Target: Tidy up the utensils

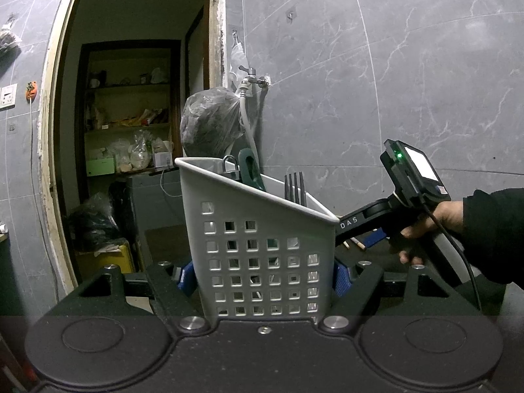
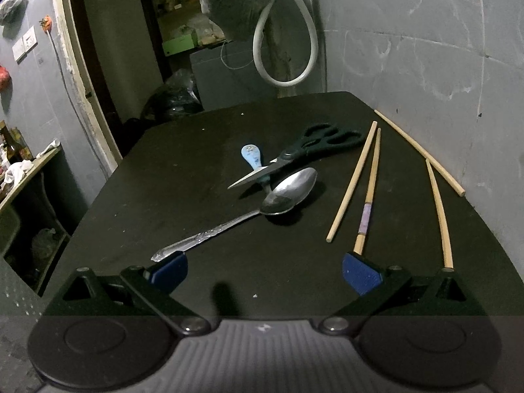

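In the left wrist view my left gripper (image 1: 262, 275) is shut on a grey perforated utensil holder (image 1: 255, 245), its blue pads against both side walls. A dark fork (image 1: 295, 190), a green handle (image 1: 250, 170) and a metal loop (image 1: 231, 167) stick out of it. In the right wrist view my right gripper (image 2: 265, 273) is open just above the black table (image 2: 163, 180). Ahead lie a silver spoon (image 2: 249, 211), black-handled scissors (image 2: 294, 157) over a blue-handled utensil (image 2: 251, 157), and several wooden chopsticks (image 2: 353, 180). The spoon's handle tip is next to the left pad (image 2: 170, 270).
The grey tiled wall (image 2: 425, 49) runs along the table's right side, with two chopsticks (image 2: 439, 203) near that edge. A white hose (image 2: 285, 32) and a bagged bundle (image 2: 235, 3) hang behind the table. A doorway with shelves (image 1: 131, 114) is at the left. The right hand-held device (image 1: 409, 203) shows beside the holder.
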Demonstrator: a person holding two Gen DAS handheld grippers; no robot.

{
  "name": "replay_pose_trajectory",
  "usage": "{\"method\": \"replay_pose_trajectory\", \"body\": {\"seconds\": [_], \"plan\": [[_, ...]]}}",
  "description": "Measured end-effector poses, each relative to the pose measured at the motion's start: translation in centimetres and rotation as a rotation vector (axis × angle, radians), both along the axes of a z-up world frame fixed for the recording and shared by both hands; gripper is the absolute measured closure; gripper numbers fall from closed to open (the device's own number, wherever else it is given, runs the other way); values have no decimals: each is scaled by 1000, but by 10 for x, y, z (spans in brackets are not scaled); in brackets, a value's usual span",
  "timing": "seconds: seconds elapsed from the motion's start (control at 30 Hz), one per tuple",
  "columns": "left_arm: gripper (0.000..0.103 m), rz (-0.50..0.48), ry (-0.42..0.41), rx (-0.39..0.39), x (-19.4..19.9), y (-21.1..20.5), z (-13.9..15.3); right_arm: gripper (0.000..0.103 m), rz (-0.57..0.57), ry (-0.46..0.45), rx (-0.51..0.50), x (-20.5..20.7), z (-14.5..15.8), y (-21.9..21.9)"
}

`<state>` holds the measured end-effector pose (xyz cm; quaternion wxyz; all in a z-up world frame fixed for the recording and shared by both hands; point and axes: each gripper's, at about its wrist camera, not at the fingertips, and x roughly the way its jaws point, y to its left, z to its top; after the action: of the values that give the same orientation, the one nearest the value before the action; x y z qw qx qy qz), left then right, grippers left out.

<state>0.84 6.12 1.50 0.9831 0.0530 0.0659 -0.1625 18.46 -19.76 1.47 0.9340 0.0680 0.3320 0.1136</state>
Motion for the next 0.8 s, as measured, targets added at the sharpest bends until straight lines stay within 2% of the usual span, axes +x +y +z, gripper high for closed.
{"method": "replay_pose_trajectory", "body": {"seconds": [0.23, 0.33, 0.53, 0.63, 0.8], "plan": [[25, 1, 2, 0, 0, 0, 0, 0, 4, -19, -17, 7, 5, -3], [25, 2, 3, 0, 0, 1, 0, 0, 26, -58, -3, 12, 8, -8], [25, 2, 4, 0, -1, 2, 0, 0, 16, -74, 39, 31, 8, -23], [25, 3, 4, 1, -1, 2, 0, 0, 26, -65, 98, 42, 3, -32], [25, 5, 6, 0, -1, 2, -1, 0, 36, -42, 273, 66, -5, -51]]}}
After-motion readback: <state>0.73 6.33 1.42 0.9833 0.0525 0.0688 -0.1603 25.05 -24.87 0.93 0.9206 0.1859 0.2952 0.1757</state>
